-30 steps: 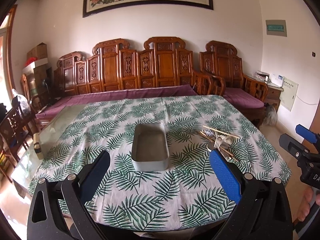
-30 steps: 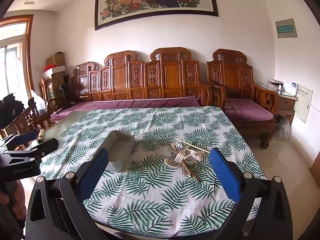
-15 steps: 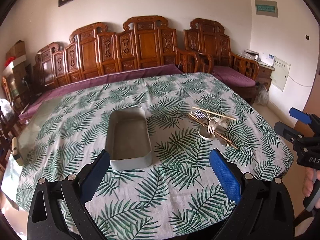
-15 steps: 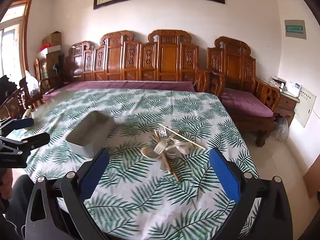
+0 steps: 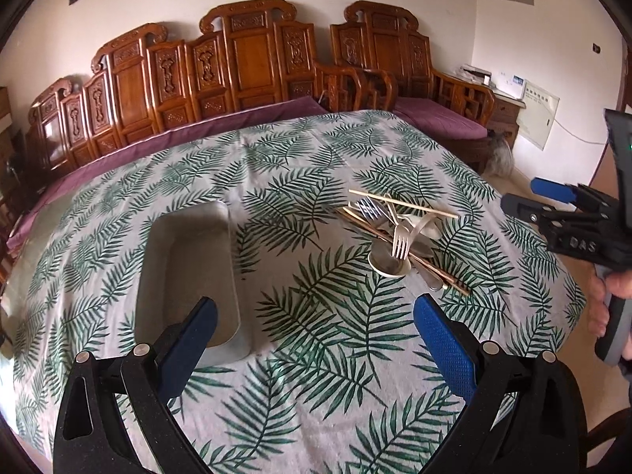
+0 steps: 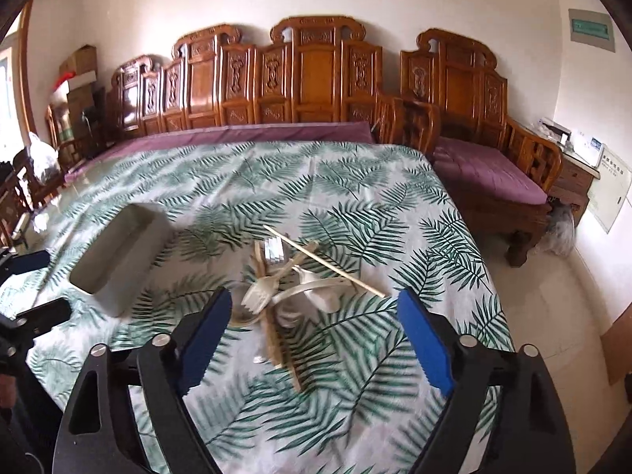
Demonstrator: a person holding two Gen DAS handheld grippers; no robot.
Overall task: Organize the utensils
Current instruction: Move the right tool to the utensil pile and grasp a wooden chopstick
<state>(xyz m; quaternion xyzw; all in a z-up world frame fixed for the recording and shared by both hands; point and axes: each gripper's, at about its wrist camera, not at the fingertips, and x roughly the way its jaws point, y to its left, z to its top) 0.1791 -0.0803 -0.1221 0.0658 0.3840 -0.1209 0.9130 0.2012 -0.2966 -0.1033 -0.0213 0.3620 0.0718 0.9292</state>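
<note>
One big table (image 5: 276, 387) with a green leaf-print cloth (image 6: 355, 181) fills the middle of both views; carved wooden benches (image 5: 245, 59) with purple cushions line the white wall across the top of each frame. Gray rectangular tray (image 5: 185, 272) sits left of centre in the left wrist view, empty inside, its near end partly behind the left finger; in the right wrist view the same tray (image 6: 118, 260) is at middle left. Utensil pile (image 5: 395, 233) lies right of centre in the left view, well apart from the tray: pale plastic forks (image 5: 401, 239), a white spoon (image 5: 385, 262), wooden chopsticks (image 5: 403, 205) crossed over each other, all on the cloth. Same pile (image 6: 292, 288) is centre frame in the right view, blurred. Left gripper (image 5: 316, 328) at bottom of its view, blue pads wide apart, nothing between them. Right gripper (image 6: 314, 316) at bottom of its view, jaws closing but a wide gap remains, the pile showing through the gap beyond the tips, pads touching nothing. A hand (image 5: 610, 296) at the right edge of the left view holds the right gripper's handle.
</note>
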